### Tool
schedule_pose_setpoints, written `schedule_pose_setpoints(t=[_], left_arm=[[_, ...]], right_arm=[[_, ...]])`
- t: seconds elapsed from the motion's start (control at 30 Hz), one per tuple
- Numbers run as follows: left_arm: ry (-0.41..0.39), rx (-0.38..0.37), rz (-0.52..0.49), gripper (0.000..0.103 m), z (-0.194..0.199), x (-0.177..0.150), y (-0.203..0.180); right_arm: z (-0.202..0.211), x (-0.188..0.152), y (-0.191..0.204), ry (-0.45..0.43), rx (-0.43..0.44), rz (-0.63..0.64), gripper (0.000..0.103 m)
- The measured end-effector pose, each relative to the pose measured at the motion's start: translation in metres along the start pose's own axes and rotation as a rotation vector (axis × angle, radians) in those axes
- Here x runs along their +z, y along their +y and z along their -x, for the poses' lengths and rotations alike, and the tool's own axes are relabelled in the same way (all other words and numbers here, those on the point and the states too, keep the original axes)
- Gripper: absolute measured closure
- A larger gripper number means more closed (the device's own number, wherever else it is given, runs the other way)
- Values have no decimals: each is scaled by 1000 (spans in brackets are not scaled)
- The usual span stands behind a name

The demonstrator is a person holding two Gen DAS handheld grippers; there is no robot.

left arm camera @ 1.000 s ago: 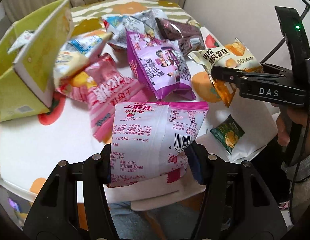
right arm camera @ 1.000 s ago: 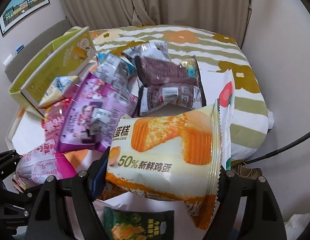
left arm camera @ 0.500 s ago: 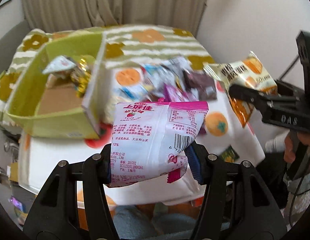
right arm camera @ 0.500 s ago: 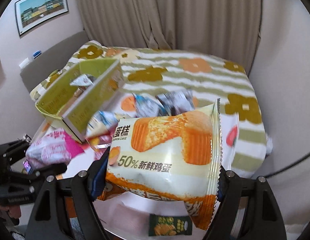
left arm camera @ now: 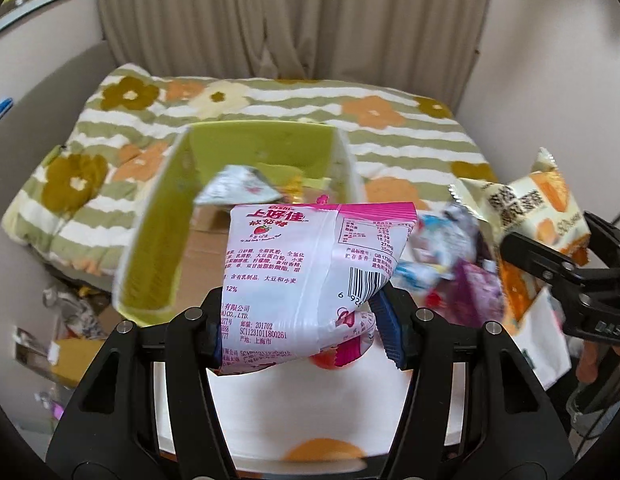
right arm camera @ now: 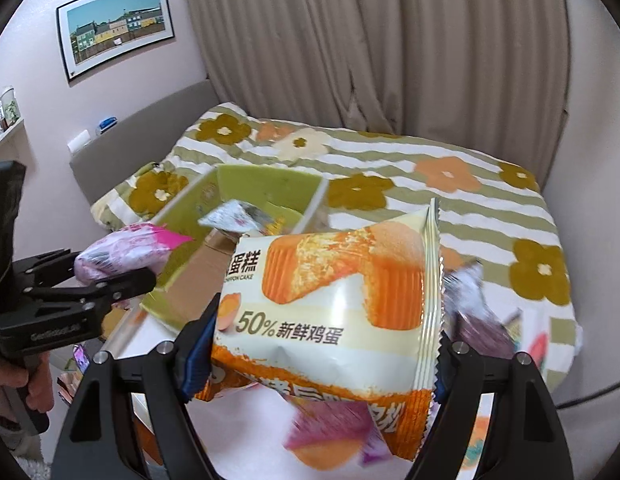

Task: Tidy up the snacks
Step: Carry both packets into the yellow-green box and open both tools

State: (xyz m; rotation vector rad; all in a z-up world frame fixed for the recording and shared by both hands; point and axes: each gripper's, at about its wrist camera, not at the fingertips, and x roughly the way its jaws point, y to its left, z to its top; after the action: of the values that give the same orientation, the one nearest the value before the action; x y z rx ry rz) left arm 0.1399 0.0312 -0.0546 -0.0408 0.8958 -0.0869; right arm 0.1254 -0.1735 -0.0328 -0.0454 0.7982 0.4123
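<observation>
With the left gripper [left arm camera: 306,328] clamped on the pink-and-white plastic snack bag [left arm camera: 310,268] and the right gripper [right arm camera: 322,356] pinching the cream-and-orange cake packet [right arm camera: 330,312], both above the table, centre each over the open green cardboard box [left arm camera: 158,248] before letting go.

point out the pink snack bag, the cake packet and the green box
pink snack bag [left arm camera: 306,264], left wrist view, on its printed white back panel
cake packet [right arm camera: 334,304], right wrist view, on its front below the cake photo
green box [left arm camera: 262,144], left wrist view, on its inner far wall
</observation>
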Motion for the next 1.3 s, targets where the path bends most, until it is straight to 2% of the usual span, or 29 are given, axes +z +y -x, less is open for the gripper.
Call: schedule_pose_setpoints(t=[0.13,0.3,0.33,0.4,0.43,0.47,0.5,0.57,0.67,0.87,1.03,1.13,1.17,1.27,1.3], left_arm=[[36,40,-9,49,-24,12,38],[105,49,-30,48,-55,12,72],[115,57,-39,45,-60,11,75],[142,67,-61,31,-71,10,81],[144,68,-70,15,-74,10,82],[134,62,-76,6,-74,10,84],[123,53,-80,5,-73,10,86],[110,35,-97,4,-72,11,91],[107,52,-111,4,-72,9,93],[109,41,-80,4,-68,2,103],[116,87,-37,4,-67,0,115],[128,76,-6,4,-68,0,123],[128,79,-2,4,-68,0,124],[132,97,16,4,-69,-2,128],[132,98,28,4,-68,-3,129]], right_arm=[[-22,17,25,6,12,9,25],[-55,31,53,40,28,1,25],[-58,32,56,46,27,0,25],[-69,34,65,63,22,-5,25],[-74,34,69,72,18,-8,25],[-78,35,71,80,15,-12,25],[-81,35,73,87,13,-18,25],[-86,35,76,102,9,-34,25],[-92,33,77,121,-7,-53,25],[-108,32,84,173,-10,-43,24],[-134,37,94,202,42,1,24],[-148,36,102,217,59,38,23],[-153,35,104,224,68,47,22],[-155,34,108,192,87,58,1],[-155,33,108,189,96,57,0]])
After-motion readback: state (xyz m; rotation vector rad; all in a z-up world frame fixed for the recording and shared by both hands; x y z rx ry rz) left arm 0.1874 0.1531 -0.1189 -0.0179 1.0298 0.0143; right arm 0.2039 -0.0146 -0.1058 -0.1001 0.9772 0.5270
